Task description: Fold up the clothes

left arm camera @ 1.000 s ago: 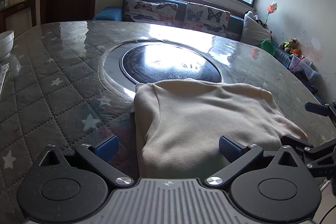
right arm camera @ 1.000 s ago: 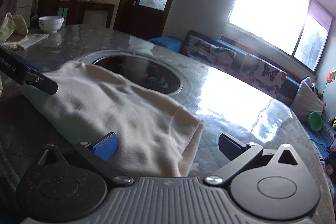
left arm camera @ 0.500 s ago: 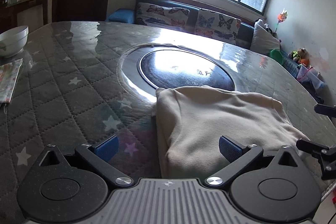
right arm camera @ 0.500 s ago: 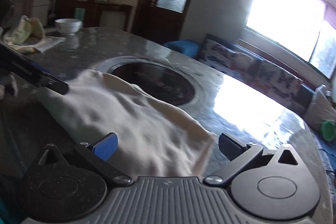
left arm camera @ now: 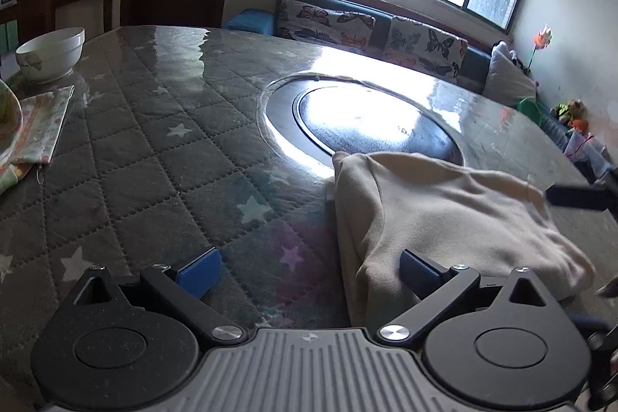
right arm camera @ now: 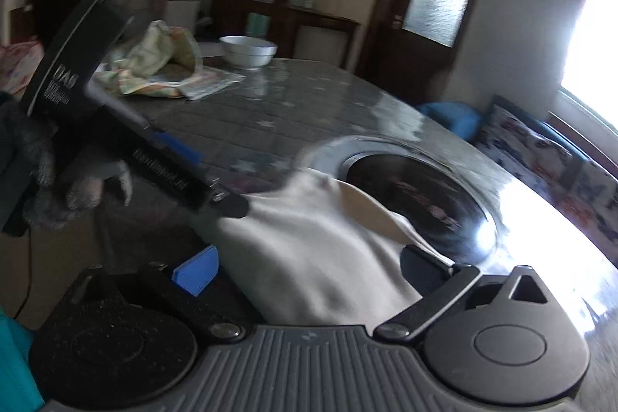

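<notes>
Both wrist views have swung leftward since a second ago: the white bowl [left arm camera: 52, 53] and the patterned cloth [left arm camera: 36, 124] now show at the far left of the left wrist view, and the cream garment [left arm camera: 444, 219] sits further right in it; the right wrist view is blurred and now takes in the crumpled floral cloth [right arm camera: 158, 64] beyond the garment

The cream garment lies folded into a thick bundle on the quilted star-print table cover [left arm camera: 135, 161], its far edge overlapping the rim of the round inset hotplate [left arm camera: 370, 118]. That placement looks like a finished fold left near the table's near side, within reach of both tools

Left gripper [left arm camera: 307, 269] stands wide open, holding nothing: its left blue pad is over bare cover to the left of the garment, its right pad over the garment's near left corner, not pinching. A gloved hand [right arm camera: 58, 180] carries it, seen in the right wrist view to the left of the garment

Right gripper [right arm camera: 309, 269] has its jaws wide but starting to close, with the garment's near edge lying between them; the pads do not yet press the cloth. My reading is that it is lining up to take that edge, either for another fold or to shift the bundle
</notes>
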Motion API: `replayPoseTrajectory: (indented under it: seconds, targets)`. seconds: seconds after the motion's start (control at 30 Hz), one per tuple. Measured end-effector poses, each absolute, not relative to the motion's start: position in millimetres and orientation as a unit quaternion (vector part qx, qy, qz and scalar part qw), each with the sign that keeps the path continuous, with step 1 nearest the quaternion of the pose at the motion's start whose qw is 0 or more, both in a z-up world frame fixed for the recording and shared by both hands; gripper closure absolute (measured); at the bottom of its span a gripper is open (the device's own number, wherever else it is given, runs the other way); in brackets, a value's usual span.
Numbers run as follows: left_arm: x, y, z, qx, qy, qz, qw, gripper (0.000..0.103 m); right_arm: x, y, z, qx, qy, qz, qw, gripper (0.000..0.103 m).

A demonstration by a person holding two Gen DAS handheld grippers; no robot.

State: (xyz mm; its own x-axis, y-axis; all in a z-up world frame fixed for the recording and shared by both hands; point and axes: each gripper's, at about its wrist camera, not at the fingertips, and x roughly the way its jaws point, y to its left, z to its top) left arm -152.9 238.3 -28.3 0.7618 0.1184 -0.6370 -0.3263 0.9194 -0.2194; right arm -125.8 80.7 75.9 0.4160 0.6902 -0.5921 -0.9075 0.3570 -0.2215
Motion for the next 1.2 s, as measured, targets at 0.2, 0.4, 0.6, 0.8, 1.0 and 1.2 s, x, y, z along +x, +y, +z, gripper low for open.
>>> replayPoseTrajectory:
  seconds: [0.2, 0.4, 0.6, 0.8, 1.0, 1.2]
  targets:
    - [-161.5, 265.2, -13.4, -0.183, 0.304, 0.151, 0.923, 0.003, -134.6, 108.0, 71.5, -0.283, 0.210, 0.544, 0.762, 0.023]
    - [-159.1, 275.8, -7.6, -0.233, 0.310, 0.138, 0.911, 0.008, -146.4, 134.3, 61.9, -0.317, 0.211, 0.564, 0.733, 0.047]
    - [-152.2, 273.8, -11.7, -0.282, 0.323, 0.106, 0.897, 0.009, -153.5, 146.7, 48.1, -0.352, 0.204, 0.556, 0.725, 0.064]
    - [-146.1, 273.5, -16.1, -0.349, 0.326, 0.074, 0.875, 0.009, -142.7, 139.6, 52.5, -0.310, 0.212, 0.549, 0.747, 0.089]
    - [-133.9, 272.5, -25.0, -0.411, 0.333, 0.059, 0.847, 0.008, -121.1, 125.4, 68.7, -0.228, 0.245, 0.558, 0.759, 0.093]
    - [-117.9, 273.1, -32.7, -0.455, 0.339, 0.049, 0.822, 0.008, -102.8, 113.0, 83.7, -0.166, 0.270, 0.566, 0.761, 0.094]
